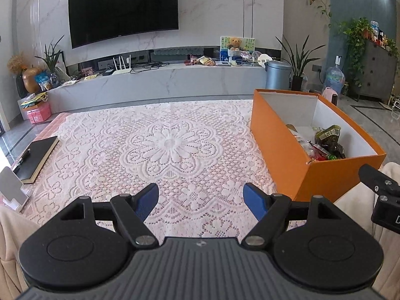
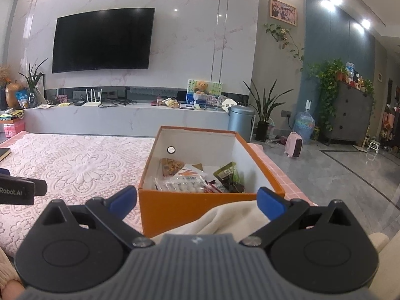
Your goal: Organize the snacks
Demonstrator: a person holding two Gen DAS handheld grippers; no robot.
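Note:
An orange box (image 1: 282, 147) stands on the right of the lace-covered table (image 1: 170, 145); it also shows in the right wrist view (image 2: 175, 205). Several snack packets (image 2: 197, 177) lie in its near end, among them a dark green packet (image 1: 330, 137). My left gripper (image 1: 201, 197) is open and empty, low over the lace near the table's front edge, left of the box. My right gripper (image 2: 197, 200) is open and empty, just in front of the box's near wall. A cream cloth (image 2: 225, 217) lies below it.
A black notebook with a pen (image 1: 35, 157) and a grey stand (image 1: 12, 187) lie at the table's left edge. Beyond the table are a TV console (image 1: 162, 80), a metal bin (image 1: 277, 75) and potted plants (image 1: 297, 60). Grey floor lies to the right.

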